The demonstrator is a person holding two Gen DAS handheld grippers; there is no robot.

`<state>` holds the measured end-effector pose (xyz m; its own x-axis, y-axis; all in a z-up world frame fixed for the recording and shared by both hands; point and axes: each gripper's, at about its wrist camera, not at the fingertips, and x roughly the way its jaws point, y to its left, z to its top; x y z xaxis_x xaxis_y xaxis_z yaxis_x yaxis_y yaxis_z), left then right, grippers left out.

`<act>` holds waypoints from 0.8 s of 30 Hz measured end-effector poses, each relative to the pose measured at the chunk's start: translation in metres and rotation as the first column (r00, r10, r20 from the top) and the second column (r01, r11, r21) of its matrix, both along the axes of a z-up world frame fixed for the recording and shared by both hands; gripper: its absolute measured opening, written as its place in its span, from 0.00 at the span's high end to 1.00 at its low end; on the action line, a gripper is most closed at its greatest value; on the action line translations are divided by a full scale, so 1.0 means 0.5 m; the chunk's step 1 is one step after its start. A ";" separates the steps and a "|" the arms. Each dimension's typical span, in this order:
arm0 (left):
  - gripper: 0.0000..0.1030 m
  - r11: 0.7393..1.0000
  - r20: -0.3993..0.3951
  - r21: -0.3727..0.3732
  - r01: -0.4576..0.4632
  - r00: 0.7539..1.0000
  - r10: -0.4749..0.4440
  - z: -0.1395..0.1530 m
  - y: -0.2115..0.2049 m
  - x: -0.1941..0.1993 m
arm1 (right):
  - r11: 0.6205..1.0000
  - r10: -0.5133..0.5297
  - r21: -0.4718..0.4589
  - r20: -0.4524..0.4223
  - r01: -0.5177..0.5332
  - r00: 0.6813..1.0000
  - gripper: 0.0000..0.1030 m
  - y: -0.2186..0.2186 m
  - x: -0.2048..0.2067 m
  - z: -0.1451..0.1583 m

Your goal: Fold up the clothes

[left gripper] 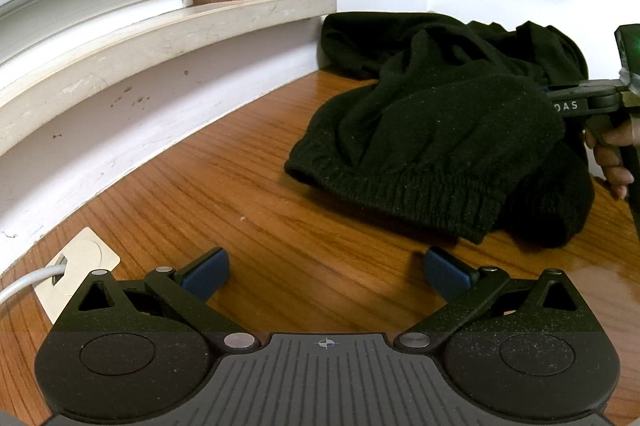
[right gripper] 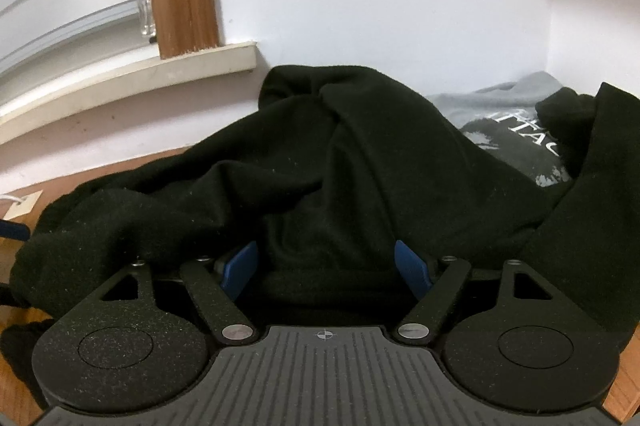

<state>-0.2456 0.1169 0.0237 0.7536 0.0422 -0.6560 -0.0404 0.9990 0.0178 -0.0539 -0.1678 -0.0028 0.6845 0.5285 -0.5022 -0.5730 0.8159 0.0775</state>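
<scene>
A black knit garment lies crumpled on the wooden table, its ribbed hem turned toward me. My left gripper hovers over bare wood in front of that hem, jaws wide open and holding nothing. In the right wrist view the same black garment fills the middle. My right gripper stands open, with a fold of the cloth lying between its blue pads. Their inner faces still show. In the left wrist view the right gripper's body and a person's hand sit behind the heap.
A grey printed garment lies behind the black one in the corner. A white window sill and wall run along the table's far side. A white socket plate with a cable sits at the left.
</scene>
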 end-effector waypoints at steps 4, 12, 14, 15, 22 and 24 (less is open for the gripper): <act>0.00 1.000 0.000 0.000 0.000 1.000 0.000 -0.001 -0.001 0.000 | 0.999 -0.042 0.009 0.044 0.041 0.998 0.28 -0.012 -0.037 0.012; 0.00 1.000 0.001 -0.001 0.001 1.000 -0.001 -0.001 0.001 0.000 | 0.998 0.056 0.034 0.086 -0.059 0.995 0.28 -0.007 -0.134 0.040; 0.00 1.000 0.001 -0.001 0.001 1.000 -0.001 -0.001 0.001 0.000 | 0.998 0.053 0.030 0.078 -0.055 0.996 0.28 -0.001 -0.131 0.036; 0.00 1.000 0.001 -0.001 0.001 1.000 -0.001 -0.002 0.001 -0.001 | 0.998 0.051 0.032 0.070 -0.053 0.996 0.27 0.002 -0.127 0.033; 0.00 1.000 0.001 -0.001 0.002 1.000 -0.002 -0.002 0.001 -0.001 | 0.998 0.032 0.051 0.059 -0.035 0.998 0.27 0.008 -0.133 0.021; 0.00 1.000 0.001 -0.001 0.002 1.000 -0.002 -0.002 0.001 -0.001 | 0.997 0.042 0.055 0.054 -0.045 0.998 0.27 0.003 -0.139 0.019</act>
